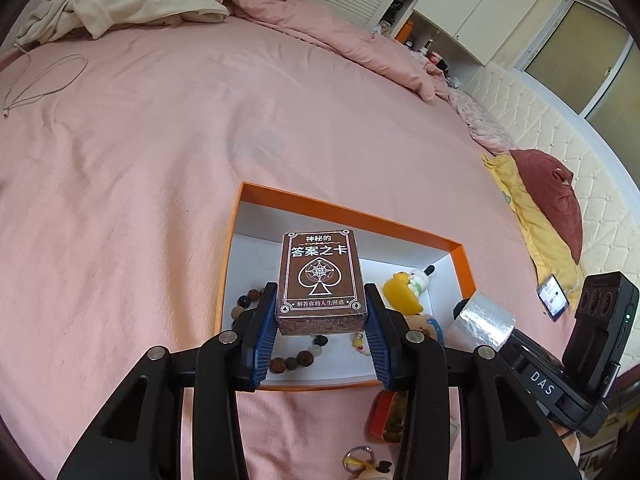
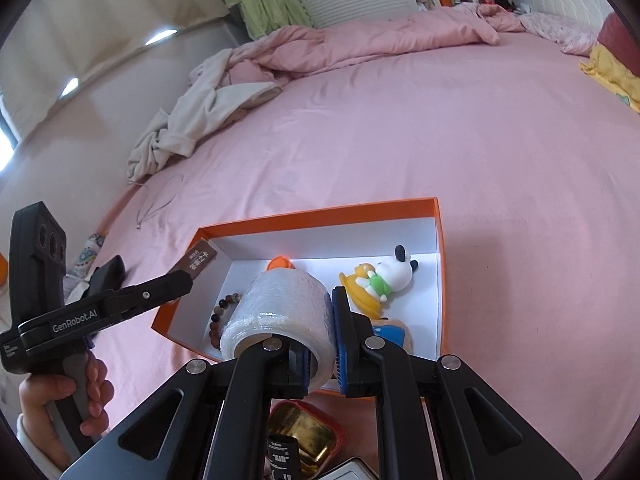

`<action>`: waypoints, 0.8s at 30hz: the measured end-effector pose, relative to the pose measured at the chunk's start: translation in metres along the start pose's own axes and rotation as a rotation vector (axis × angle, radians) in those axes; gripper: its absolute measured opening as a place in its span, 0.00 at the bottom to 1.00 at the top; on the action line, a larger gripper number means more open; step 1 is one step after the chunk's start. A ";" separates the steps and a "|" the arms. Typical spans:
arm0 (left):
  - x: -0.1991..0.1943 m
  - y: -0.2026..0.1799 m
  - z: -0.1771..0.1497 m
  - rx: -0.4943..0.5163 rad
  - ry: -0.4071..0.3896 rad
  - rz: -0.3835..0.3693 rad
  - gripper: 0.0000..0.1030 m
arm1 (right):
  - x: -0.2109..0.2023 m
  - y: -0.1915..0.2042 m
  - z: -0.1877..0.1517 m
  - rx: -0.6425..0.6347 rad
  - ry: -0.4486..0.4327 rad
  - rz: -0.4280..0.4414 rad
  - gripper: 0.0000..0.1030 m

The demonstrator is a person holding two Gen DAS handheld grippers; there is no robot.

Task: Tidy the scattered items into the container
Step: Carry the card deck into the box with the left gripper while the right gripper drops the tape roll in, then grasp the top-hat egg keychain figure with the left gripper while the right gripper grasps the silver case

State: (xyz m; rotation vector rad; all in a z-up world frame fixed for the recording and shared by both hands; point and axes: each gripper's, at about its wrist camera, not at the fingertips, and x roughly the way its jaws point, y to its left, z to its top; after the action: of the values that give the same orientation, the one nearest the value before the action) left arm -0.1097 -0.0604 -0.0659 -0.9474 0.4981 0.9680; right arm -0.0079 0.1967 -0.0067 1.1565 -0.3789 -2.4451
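1. A pink bed sheet (image 1: 160, 184) fills both views, with an orange-rimmed container (image 1: 344, 210) lying open on it.
2. The left gripper (image 1: 320, 312) pinches a brown card box (image 1: 322, 280) above the container's white floor.
3. The right gripper (image 2: 320, 320) is clamped on the wall of a clear film roll (image 2: 280, 312) over the container.
4. Only the right view shows the hand (image 2: 64, 404) holding the left gripper's handle.
5. Only the left view shows the keyring (image 1: 360, 458) on the sheet at the bottom edge.
6. A bead bracelet (image 1: 248, 300) and a yellow dog figure (image 2: 376, 280) lie inside.

Orange box (image 1: 348, 211) w/ white inside, brown card deck (image 1: 322, 280), pink sheet (image 1: 160, 160)
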 end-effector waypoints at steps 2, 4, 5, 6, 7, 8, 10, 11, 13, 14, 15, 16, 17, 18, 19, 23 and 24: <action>0.000 0.001 0.000 0.000 0.001 0.008 0.41 | -0.001 -0.001 0.000 0.002 -0.003 -0.005 0.13; 0.003 0.001 0.001 -0.005 0.013 0.016 0.41 | -0.001 -0.002 0.000 0.012 -0.002 -0.003 0.20; 0.004 0.002 0.002 -0.012 0.017 0.020 0.43 | 0.000 -0.003 0.000 0.022 0.002 0.004 0.21; 0.005 0.003 0.002 -0.020 0.019 0.021 0.46 | 0.000 -0.004 0.000 0.029 0.001 0.006 0.22; 0.004 0.005 0.001 -0.025 0.016 0.020 0.53 | -0.001 -0.005 0.000 0.034 0.000 0.006 0.22; 0.003 0.005 0.001 -0.030 0.009 0.021 0.55 | -0.001 -0.005 0.000 0.035 0.001 0.006 0.22; 0.001 0.007 0.001 -0.034 -0.003 0.017 0.56 | -0.002 -0.005 -0.001 0.035 -0.003 0.007 0.25; 0.001 0.007 0.000 -0.037 -0.004 0.015 0.56 | -0.004 -0.006 -0.001 0.037 -0.011 0.011 0.28; 0.001 0.008 0.000 -0.042 -0.001 0.015 0.56 | -0.009 -0.007 -0.001 0.044 -0.033 0.015 0.37; 0.001 0.008 -0.001 -0.043 0.004 0.017 0.56 | -0.011 -0.008 -0.002 0.049 -0.043 0.019 0.38; 0.001 0.008 -0.002 -0.043 0.007 0.019 0.56 | -0.013 -0.009 -0.002 0.052 -0.047 0.021 0.39; 0.001 0.008 -0.003 -0.042 0.010 0.021 0.56 | -0.014 -0.010 -0.002 0.058 -0.049 0.021 0.39; 0.001 0.007 -0.003 -0.041 0.010 0.022 0.56 | -0.015 -0.010 -0.003 0.062 -0.050 0.019 0.39; 0.000 0.007 -0.005 -0.040 0.006 0.024 0.56 | -0.016 -0.012 -0.004 0.067 -0.051 0.014 0.39; -0.002 0.007 -0.006 -0.039 0.004 0.024 0.56 | -0.018 -0.012 -0.005 0.073 -0.051 0.012 0.39; -0.010 0.007 -0.014 -0.053 0.002 0.011 0.56 | -0.029 -0.017 -0.014 0.096 -0.051 -0.001 0.40; -0.014 0.007 -0.018 -0.059 0.007 0.006 0.56 | -0.032 -0.017 -0.016 0.098 -0.052 -0.006 0.40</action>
State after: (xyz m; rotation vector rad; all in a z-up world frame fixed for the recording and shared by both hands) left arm -0.1220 -0.0804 -0.0687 -1.0027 0.4813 0.9896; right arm 0.0186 0.2251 -0.0021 1.1366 -0.5173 -2.4907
